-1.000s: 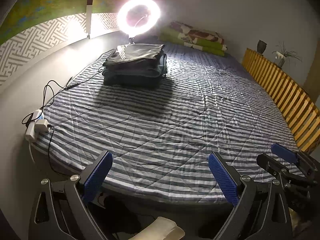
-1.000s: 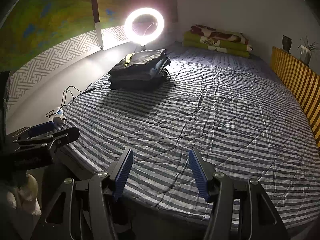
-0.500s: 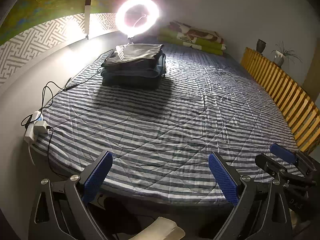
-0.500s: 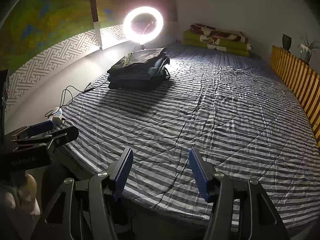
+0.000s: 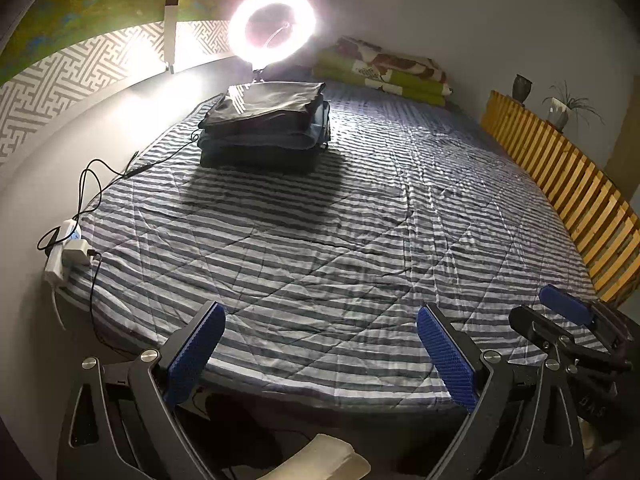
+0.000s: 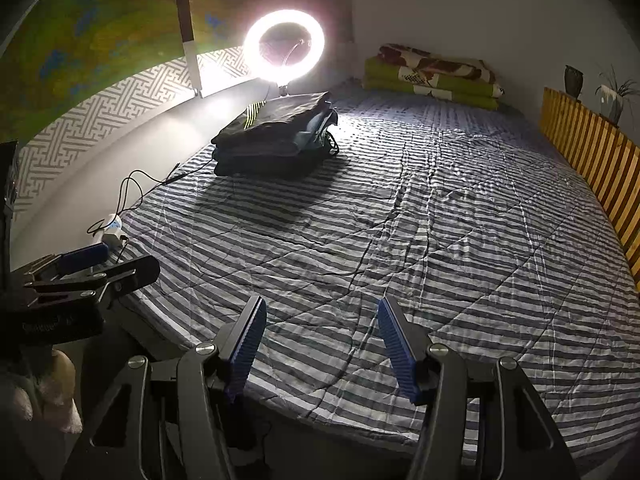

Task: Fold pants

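A stack of folded dark pants (image 5: 266, 126) (image 6: 276, 140) rests at the far left of the striped bed (image 5: 360, 240) (image 6: 440, 240), under the ring light. My left gripper (image 5: 320, 348) is open and holds nothing; it hangs over the bed's near edge. My right gripper (image 6: 320, 344) is open too and holds nothing, also at the near edge. Each gripper shows in the other's view: the right gripper (image 5: 560, 320) at the lower right, the left gripper (image 6: 96, 268) at the lower left. Both are far from the stack.
A lit ring light (image 5: 272, 26) (image 6: 284, 46) stands behind the stack. A power strip with cables (image 5: 64, 248) (image 6: 110, 232) lies at the bed's left edge. Folded blankets (image 5: 384, 72) (image 6: 436, 74) lie at the far end. A wooden slat rail (image 5: 568, 192) runs along the right side.
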The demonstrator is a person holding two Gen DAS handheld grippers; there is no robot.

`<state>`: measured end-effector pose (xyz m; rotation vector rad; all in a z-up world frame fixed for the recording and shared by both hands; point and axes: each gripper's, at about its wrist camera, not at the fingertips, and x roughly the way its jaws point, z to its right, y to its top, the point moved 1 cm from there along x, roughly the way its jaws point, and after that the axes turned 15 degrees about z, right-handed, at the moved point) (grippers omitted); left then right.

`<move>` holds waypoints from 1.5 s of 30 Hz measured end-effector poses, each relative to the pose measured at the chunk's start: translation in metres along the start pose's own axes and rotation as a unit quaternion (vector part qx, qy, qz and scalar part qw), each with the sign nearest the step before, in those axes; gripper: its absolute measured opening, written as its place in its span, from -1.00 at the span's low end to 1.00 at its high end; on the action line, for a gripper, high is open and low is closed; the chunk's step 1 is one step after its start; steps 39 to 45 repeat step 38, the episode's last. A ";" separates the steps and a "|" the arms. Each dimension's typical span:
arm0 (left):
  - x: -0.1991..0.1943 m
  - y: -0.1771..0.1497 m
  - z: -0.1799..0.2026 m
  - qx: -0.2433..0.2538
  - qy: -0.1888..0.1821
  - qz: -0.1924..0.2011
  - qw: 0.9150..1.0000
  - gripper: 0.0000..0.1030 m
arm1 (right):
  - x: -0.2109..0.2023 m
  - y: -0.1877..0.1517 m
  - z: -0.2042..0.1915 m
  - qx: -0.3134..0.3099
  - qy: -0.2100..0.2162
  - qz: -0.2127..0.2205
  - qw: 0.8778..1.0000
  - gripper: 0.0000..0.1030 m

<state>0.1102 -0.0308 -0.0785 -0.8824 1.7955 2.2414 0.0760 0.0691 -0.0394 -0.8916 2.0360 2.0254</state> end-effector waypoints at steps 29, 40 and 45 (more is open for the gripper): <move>0.016 -0.004 -0.012 -0.002 -0.005 -0.014 1.000 0.91 | 0.013 -0.006 0.001 0.010 -0.005 -0.014 1.000 0.06; 0.020 -0.005 -0.015 -0.001 -0.005 -0.013 1.000 0.91 | 0.015 -0.006 0.002 0.012 -0.009 -0.015 1.000 0.06; 0.020 -0.005 -0.015 -0.001 -0.005 -0.013 1.000 0.91 | 0.015 -0.006 0.002 0.012 -0.009 -0.015 1.000 0.06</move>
